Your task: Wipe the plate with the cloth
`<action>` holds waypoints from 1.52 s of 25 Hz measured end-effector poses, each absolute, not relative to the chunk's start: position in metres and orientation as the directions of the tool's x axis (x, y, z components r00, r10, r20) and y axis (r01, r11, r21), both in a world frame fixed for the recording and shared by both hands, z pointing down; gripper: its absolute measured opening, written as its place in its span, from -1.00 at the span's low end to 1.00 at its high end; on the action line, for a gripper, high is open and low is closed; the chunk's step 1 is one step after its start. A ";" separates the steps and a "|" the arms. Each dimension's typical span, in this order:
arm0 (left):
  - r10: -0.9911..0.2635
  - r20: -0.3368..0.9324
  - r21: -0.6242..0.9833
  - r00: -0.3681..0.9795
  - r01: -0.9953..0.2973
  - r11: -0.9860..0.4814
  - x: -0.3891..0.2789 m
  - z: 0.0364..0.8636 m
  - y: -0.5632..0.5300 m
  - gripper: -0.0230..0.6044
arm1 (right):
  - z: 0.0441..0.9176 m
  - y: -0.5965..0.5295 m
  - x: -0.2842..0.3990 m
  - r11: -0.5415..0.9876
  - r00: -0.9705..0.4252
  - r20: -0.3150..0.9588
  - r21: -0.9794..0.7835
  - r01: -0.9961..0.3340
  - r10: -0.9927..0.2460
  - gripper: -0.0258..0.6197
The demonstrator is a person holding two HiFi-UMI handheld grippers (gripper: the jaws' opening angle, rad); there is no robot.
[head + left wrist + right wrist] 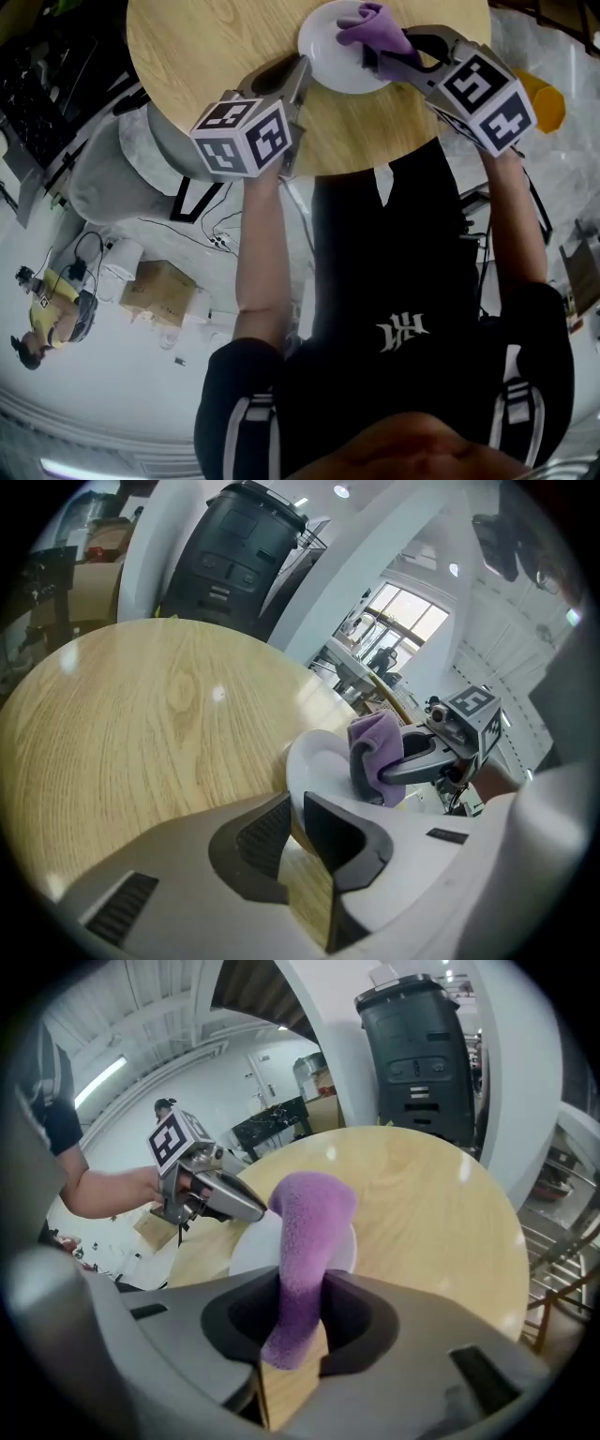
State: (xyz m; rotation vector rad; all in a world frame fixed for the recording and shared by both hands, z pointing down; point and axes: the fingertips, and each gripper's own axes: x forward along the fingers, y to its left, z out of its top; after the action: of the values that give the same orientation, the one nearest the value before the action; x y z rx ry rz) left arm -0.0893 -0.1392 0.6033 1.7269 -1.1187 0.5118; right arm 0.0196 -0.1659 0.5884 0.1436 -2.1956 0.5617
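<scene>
A white plate lies near the front edge of a round wooden table. My left gripper is shut on the plate's left rim; in the left gripper view its jaws clamp the rim of the plate. My right gripper is shut on a purple cloth, whose free end rests on the plate's right side. In the right gripper view the cloth stands up between the jaws of the right gripper, over the plate, with the left gripper opposite.
A tall black bin stands beyond the table's far side. On the floor at the left are a cardboard box, cables and a grey seat. An orange object sits at the right. A person stands far off.
</scene>
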 end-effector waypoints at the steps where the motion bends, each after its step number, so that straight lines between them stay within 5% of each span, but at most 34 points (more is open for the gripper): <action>1: -0.447 0.750 0.500 0.488 -0.860 -0.100 -0.090 0.603 -0.139 -0.77 | 0.587 -0.169 0.026 0.891 -0.633 0.770 -0.339 -0.302 0.078 -0.60; 7: -0.454 0.754 0.484 0.475 -0.869 -0.104 -0.090 0.604 -0.138 -0.81 | 0.586 -0.172 0.048 0.884 -0.623 0.781 -0.321 -0.339 0.045 -0.60; 11: -0.459 0.753 0.483 0.472 -0.870 -0.104 -0.089 0.602 -0.140 -0.81 | 0.553 -0.166 0.029 0.852 -0.738 0.673 -0.412 -0.322 0.046 -0.60; 18: -0.460 0.758 0.474 0.463 -0.875 -0.100 -0.089 0.600 -0.139 -0.81 | 0.563 -0.108 -0.051 0.785 -0.805 0.540 -0.598 -0.164 0.243 -0.60; 38: -0.469 0.759 0.454 0.451 -0.883 -0.115 -0.092 0.602 -0.140 -0.82 | 0.594 -0.168 0.071 0.842 -0.640 0.765 -0.388 -0.374 0.068 -0.60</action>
State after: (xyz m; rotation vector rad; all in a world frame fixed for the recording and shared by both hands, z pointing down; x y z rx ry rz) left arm -0.0922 -0.1402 0.6023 1.7503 -1.1644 0.5450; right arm 0.0709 -0.1677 0.5939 0.2216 -2.1747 0.6694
